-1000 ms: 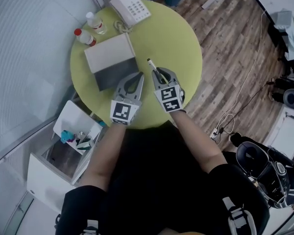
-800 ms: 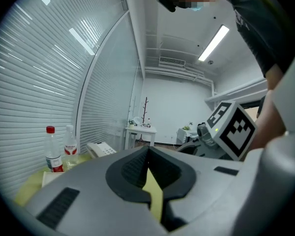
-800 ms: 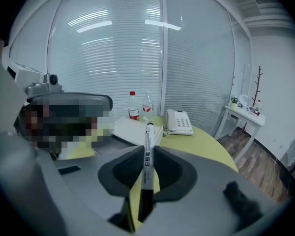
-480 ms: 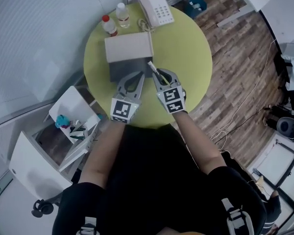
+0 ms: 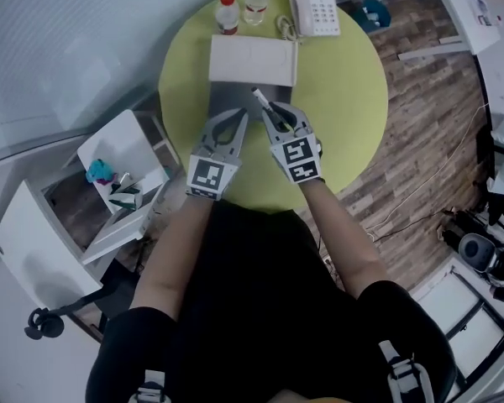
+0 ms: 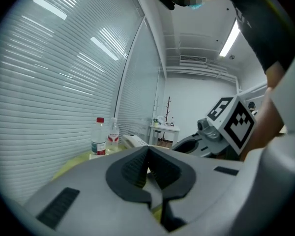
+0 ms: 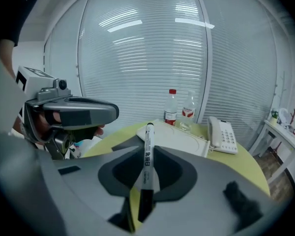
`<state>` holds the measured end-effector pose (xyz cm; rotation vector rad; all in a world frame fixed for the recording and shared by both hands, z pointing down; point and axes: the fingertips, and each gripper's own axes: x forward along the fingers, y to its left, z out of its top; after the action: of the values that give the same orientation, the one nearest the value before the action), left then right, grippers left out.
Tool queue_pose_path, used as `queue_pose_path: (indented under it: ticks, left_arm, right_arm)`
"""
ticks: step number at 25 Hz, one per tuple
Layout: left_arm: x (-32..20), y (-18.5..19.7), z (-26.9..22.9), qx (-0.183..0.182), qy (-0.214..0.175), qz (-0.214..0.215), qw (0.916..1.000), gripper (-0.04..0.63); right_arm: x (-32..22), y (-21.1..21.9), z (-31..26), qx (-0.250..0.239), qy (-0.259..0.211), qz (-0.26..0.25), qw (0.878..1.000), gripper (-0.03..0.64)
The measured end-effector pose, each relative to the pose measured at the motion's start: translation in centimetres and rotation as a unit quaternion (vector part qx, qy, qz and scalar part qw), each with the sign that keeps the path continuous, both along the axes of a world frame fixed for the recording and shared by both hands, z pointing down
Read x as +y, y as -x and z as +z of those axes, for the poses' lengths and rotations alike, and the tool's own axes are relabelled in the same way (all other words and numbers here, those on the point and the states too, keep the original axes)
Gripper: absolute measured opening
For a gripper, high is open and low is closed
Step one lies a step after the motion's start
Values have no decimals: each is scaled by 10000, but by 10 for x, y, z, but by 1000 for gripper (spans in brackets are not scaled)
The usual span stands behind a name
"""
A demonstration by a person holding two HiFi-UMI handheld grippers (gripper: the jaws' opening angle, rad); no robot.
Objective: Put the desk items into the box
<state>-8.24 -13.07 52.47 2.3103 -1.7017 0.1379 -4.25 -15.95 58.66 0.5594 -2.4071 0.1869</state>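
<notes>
Right gripper view: right claw (image 7: 147, 155) tight on a marker (image 7: 149, 132) by the box (image 7: 182, 137); left claw (image 6: 147, 155) closed, empty.

Head view: it sits on your head and looks steeply down on the desk (image 5: 353, 74). Your left gripper (image 5: 232, 117) and right gripper (image 5: 273, 112) are mid-frame, with floor (image 5: 420, 141) around the desk.
Left gripper view: it rides that gripper and looks along its jaws, near level, across the desk to the blinds (image 6: 49, 82). The jaws fill the lower frame.
Right gripper view: it rides that gripper, tipped lower over the desk. The jaws and marker (image 7: 147, 151) are close up.
Shared: you get the bottles (image 5: 242, 2) and phone (image 5: 315, 7) in all three views, and the box (image 5: 252, 60) in the head and right gripper views. Each gripper view catches the other gripper at its edge.
</notes>
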Motion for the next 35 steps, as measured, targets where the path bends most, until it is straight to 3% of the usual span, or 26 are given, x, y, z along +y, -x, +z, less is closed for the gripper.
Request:
queue_pose_path:
  ticks: [8, 18, 35]
  left_arm:
    - [10, 38, 36, -10, 150, -426, 9990, 9]
    - [10, 70, 74, -39, 201, -844, 9962, 11]
    - [9, 94, 101, -17, 298, -1061, 9939, 9]
  right_arm:
    - [7, 42, 34, 135, -47, -715, 9973, 71]
    - [5, 76, 86, 643, -54, -1462, 9872, 71]
    - [9, 94, 148, 1426, 559, -1857, 9706, 71]
